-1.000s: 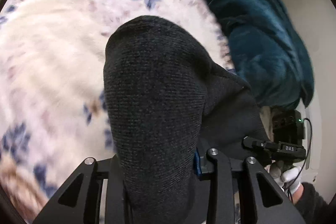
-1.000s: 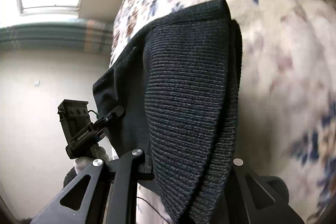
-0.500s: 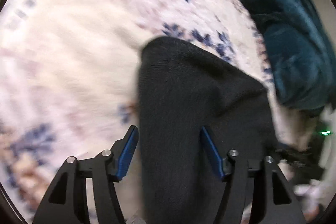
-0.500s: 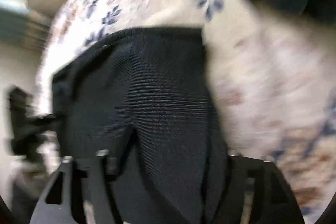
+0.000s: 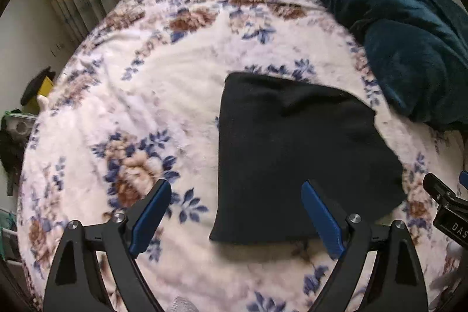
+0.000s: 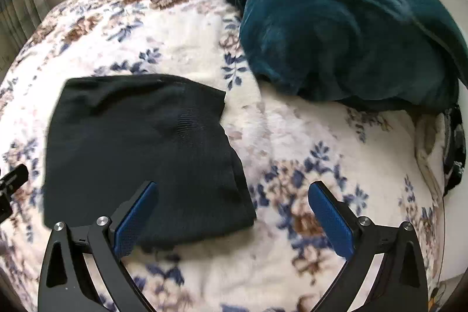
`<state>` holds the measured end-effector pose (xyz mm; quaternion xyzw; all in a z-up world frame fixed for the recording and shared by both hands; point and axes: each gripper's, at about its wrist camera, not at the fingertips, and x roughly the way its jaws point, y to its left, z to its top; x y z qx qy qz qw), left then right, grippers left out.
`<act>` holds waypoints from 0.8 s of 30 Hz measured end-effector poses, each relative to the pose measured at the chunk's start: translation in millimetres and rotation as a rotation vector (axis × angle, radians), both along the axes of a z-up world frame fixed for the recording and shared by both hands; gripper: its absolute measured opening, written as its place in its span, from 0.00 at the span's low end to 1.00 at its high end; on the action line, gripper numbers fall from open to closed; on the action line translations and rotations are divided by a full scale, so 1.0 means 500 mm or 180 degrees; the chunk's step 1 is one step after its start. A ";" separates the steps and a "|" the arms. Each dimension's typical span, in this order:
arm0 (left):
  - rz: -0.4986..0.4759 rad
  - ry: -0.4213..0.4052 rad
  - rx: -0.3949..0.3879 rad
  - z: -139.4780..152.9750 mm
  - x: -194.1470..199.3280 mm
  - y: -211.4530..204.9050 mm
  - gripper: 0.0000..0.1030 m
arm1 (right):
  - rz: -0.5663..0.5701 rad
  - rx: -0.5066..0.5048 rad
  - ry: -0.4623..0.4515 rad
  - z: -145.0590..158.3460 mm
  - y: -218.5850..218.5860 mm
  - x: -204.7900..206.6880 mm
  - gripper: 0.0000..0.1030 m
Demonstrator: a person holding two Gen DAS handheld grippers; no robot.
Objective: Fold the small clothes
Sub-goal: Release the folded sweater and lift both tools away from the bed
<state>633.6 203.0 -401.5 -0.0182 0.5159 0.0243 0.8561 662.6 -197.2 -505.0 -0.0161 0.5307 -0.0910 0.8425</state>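
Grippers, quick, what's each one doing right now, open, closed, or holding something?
Left gripper: open, holding nothing.
Right gripper: open, holding nothing; black garment lies on the bed.

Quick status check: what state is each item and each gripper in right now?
Black garment: folded, lying flat on the bed, released.
Left gripper: open, empty.
Right gripper: open, empty.
Teal blanket: bunched in a heap beyond the garment.
Floral bedspread: spread out under everything.
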 end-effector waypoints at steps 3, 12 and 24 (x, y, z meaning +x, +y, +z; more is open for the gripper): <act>-0.0006 -0.0081 0.0003 0.070 -0.044 -0.011 0.88 | 0.0036 -0.0056 -0.0092 0.073 0.010 -0.048 1.00; -0.0002 -0.0268 -0.0063 0.303 -0.221 -0.009 0.88 | 0.0075 -0.0064 -0.0446 0.352 0.013 -0.238 1.00; -0.0020 -0.0557 -0.0011 0.586 -0.462 -0.023 0.88 | 0.0088 0.0028 -0.0854 0.717 0.017 -0.535 1.00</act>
